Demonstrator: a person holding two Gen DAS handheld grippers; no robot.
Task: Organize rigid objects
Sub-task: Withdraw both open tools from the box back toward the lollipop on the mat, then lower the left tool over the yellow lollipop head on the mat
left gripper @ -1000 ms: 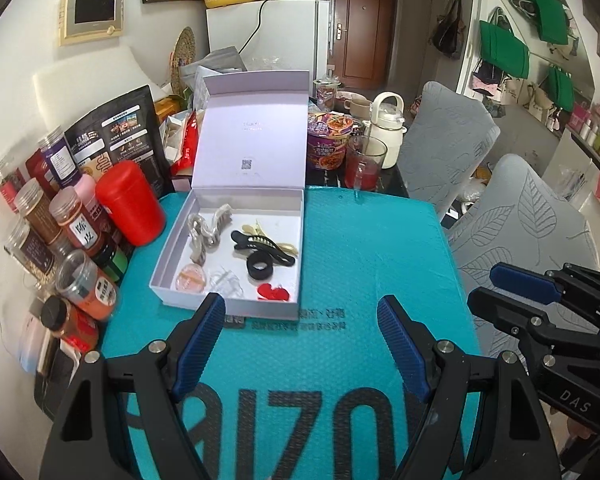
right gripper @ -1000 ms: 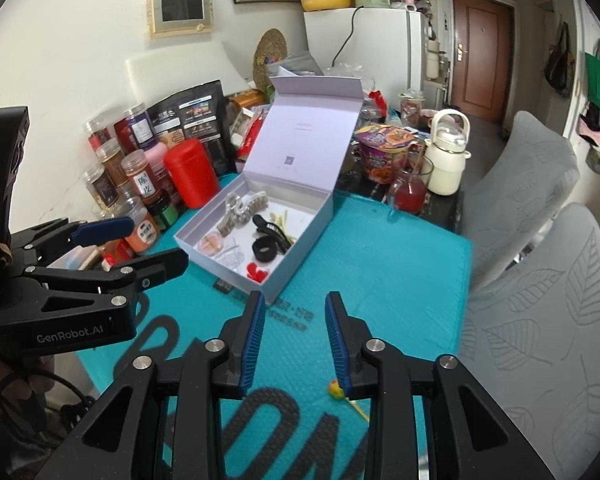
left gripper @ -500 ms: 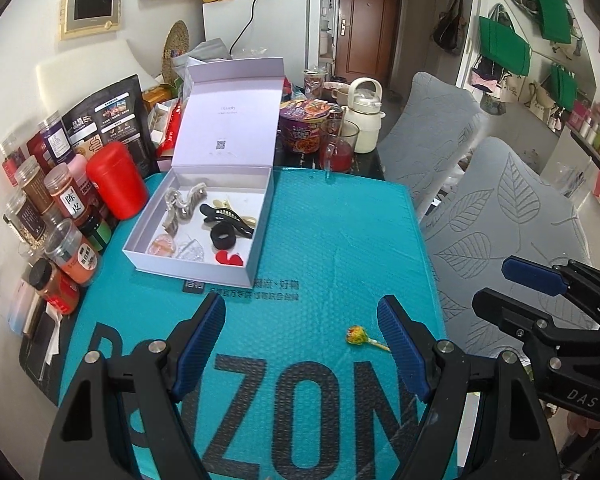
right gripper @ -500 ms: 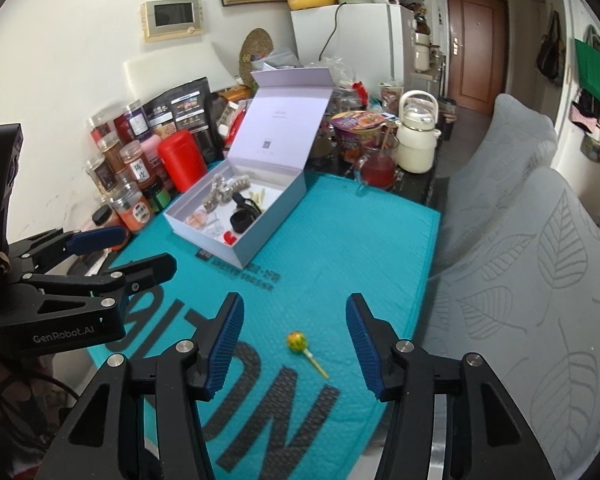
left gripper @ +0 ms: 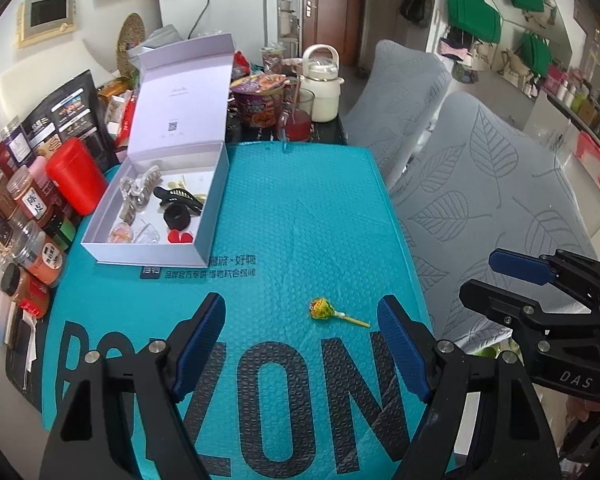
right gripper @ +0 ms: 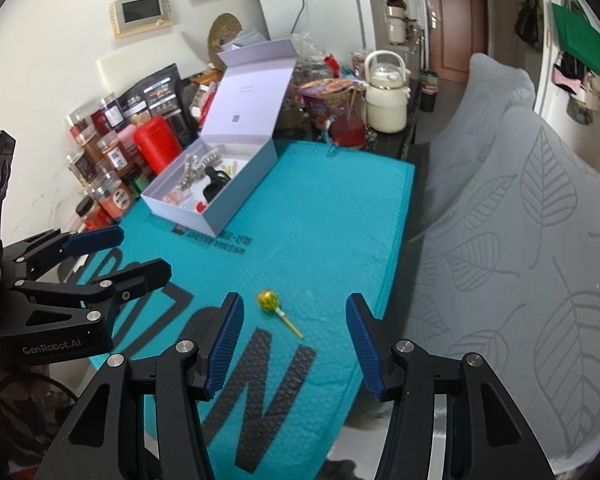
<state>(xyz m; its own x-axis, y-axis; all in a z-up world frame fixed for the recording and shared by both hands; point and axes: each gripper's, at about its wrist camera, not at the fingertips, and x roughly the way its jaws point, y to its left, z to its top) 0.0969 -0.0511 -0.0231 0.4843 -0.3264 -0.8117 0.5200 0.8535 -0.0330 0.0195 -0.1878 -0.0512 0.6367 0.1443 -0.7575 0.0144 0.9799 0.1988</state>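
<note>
A yellow-wrapped lollipop (left gripper: 325,310) lies on the teal mat (left gripper: 300,220); it also shows in the right wrist view (right gripper: 269,301). An open white box (left gripper: 210,204) holding hair clips, a black ring and small red pieces sits at the mat's far left; it also shows in the right wrist view (right gripper: 244,196). My left gripper (left gripper: 302,340) is open and empty, just short of the lollipop. My right gripper (right gripper: 294,340) is open and empty, with the lollipop just ahead between its fingers.
Spice jars (left gripper: 32,208) and a red canister (left gripper: 76,176) line the mat's left edge. A noodle cup (left gripper: 260,100), a glass of red drink (left gripper: 296,120) and a white kettle (left gripper: 324,84) stand behind. Grey cushioned chairs (left gripper: 500,184) are to the right.
Both grippers have pulled back from the box toward the near edge. My right gripper has opened wide. The lollipop now lies on the mat in front of both.
</note>
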